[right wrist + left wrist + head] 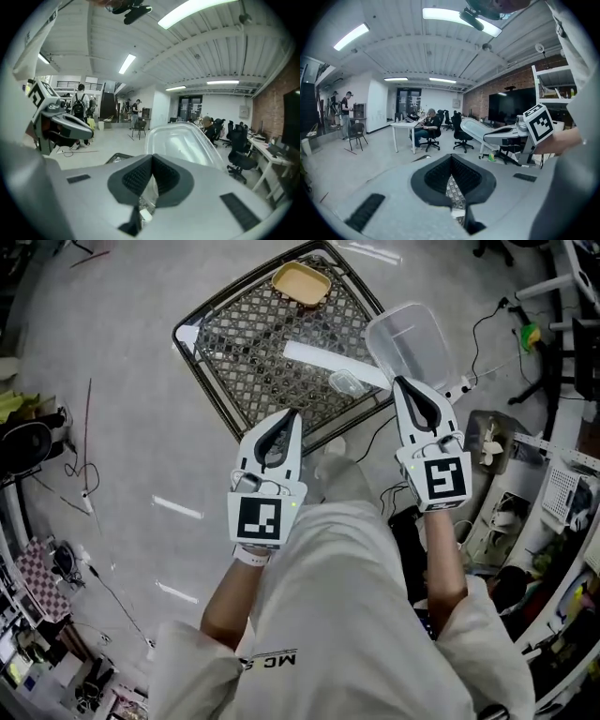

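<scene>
A small folding table with a metal mesh top (246,326) stands on the grey floor ahead. On it lie a tan shallow dish (301,283), a white strip (323,360) and a small clear tub (347,382). My right gripper (398,382) is shut on the rim of a clear plastic container (410,341), held up over the table's right corner. In the right gripper view that clear plastic container (187,143) rises just beyond the right gripper (152,157). My left gripper (293,414) is shut and holds nothing, its tips over the table's near edge; the left gripper (451,157) shows mesh below.
Cables and a white power strip (462,385) lie on the floor right of the table. Cluttered shelves and boxes (553,521) crowd the right side, more gear the left edge (37,446). Desks, office chairs and people (426,126) fill the room beyond.
</scene>
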`<state>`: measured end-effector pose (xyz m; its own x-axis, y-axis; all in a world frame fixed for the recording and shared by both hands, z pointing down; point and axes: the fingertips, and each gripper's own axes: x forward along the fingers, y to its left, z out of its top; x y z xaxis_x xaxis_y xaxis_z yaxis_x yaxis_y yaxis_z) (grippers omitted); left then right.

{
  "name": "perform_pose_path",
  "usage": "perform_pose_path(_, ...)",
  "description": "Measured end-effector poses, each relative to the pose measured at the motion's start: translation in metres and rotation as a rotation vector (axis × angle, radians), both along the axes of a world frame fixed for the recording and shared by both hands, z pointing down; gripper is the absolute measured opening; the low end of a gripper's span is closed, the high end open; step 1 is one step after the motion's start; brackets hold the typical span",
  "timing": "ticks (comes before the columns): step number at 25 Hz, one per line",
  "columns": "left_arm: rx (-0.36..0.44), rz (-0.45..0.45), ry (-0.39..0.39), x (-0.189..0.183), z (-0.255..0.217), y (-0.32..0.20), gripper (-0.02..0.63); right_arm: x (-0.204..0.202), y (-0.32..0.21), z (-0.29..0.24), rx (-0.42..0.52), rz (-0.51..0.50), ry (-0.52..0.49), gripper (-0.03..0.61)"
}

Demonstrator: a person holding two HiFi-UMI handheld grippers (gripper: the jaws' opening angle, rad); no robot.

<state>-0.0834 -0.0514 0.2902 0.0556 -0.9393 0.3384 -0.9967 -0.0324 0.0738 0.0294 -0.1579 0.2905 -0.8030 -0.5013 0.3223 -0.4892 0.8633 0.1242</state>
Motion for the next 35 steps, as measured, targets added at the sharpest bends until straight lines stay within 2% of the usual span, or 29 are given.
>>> perform_pose_path(9, 0.078, -0.030, -0.024, -0.013, -0.035, 0.019, 0.023, 0.025, 0.026, -0.038, 0.053, 0.047, -0.052, 0.018)
perform_pose_path(14, 0.088, -0.051, -0.063, -0.022, -0.041, 0.028, 0.023, 0.038, 0.033, -0.041, 0.026, 0.099, -0.089, 0.018)
perform_pose_path(16, 0.104, -0.038, -0.050, -0.023, -0.042, 0.030, 0.023, 0.039, 0.035, -0.042, 0.025, 0.109, -0.097, 0.018)
perform_pose_path(35, 0.116, -0.007, -0.057, -0.031, -0.047, 0.018, 0.023, 0.033, 0.035, -0.044, 0.010, 0.098, -0.123, 0.018)
